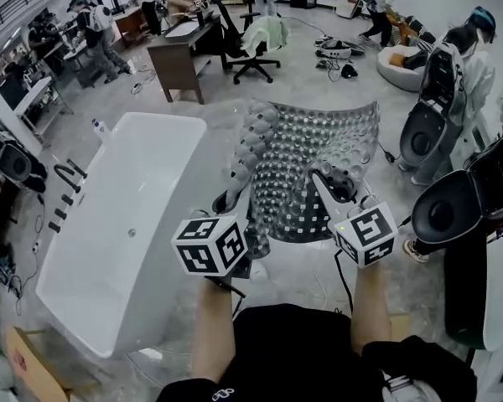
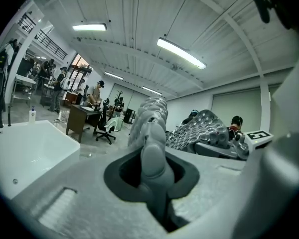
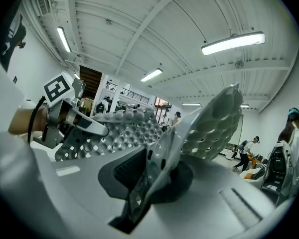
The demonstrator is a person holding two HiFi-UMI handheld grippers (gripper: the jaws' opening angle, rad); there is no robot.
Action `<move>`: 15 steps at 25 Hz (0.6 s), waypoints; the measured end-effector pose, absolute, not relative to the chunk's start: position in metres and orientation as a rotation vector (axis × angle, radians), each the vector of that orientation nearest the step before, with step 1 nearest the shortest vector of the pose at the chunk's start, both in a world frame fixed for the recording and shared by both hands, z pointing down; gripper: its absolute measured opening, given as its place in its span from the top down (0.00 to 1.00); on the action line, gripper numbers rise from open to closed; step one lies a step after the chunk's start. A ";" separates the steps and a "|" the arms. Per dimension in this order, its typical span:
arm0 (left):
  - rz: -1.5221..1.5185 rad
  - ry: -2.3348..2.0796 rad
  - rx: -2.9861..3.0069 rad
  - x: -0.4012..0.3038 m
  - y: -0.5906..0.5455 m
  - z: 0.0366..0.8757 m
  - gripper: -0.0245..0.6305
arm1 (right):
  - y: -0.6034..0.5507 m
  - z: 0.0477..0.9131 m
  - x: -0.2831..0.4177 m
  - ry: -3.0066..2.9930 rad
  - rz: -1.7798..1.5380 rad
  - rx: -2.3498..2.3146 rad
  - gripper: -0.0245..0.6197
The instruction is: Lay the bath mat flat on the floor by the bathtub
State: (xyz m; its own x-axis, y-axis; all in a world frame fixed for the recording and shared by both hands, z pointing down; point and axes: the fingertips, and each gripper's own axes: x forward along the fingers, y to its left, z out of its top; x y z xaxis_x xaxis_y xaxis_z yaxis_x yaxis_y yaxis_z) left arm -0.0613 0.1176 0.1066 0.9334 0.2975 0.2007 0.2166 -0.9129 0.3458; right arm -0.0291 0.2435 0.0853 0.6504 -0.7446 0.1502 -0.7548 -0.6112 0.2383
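A white bathtub lies on the floor to the left of the left gripper, its long side running roughly along the way that gripper points. Two bare forearms are stretched forward from the bottom of the head view, roughly side by side, and each gripper is topped by a cube with square markers. The left gripper is pointed ahead, close to level, and its jaws are clamped on the near left edge of the bath mat; in the left gripper view a thick, knobbly fold of the mat is seen pinched between them and rising straight ahead. The mat is held up off the floor and is spread between the two grippers, just to the right of the bathtub. It is grey and half see-through, rubbery, and covered with rows of round cups and small holes. Its left edge is curled over into a bumpy roll above the left gripper, and its far edge is bowed in a shallow curve. The right gripper is pointed ahead in the same near-level way, and its jaws are closed on the near right edge of the mat; in the right gripper view a thin sheet of the mat is seen gripped edge-on and fanning upward to the right. Beyond the mat, well apart from both grippers, a dark desk and a black office chair are seen. To the far right of the right gripper a person in a pale coat is standing.
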 end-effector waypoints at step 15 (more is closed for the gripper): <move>0.396 0.342 2.740 0.056 0.049 0.114 0.92 | 0.177 0.087 0.093 -1.245 0.085 2.570 0.91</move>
State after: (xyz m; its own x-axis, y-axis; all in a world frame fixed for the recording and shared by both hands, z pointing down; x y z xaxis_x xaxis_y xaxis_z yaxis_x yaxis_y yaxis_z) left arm 0.0562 0.0491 0.1137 0.9317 0.2826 0.2281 0.1846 -0.9094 0.3727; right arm 0.0929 0.1766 0.0869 0.6261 -0.7599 0.1747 -0.7765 -0.5875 0.2278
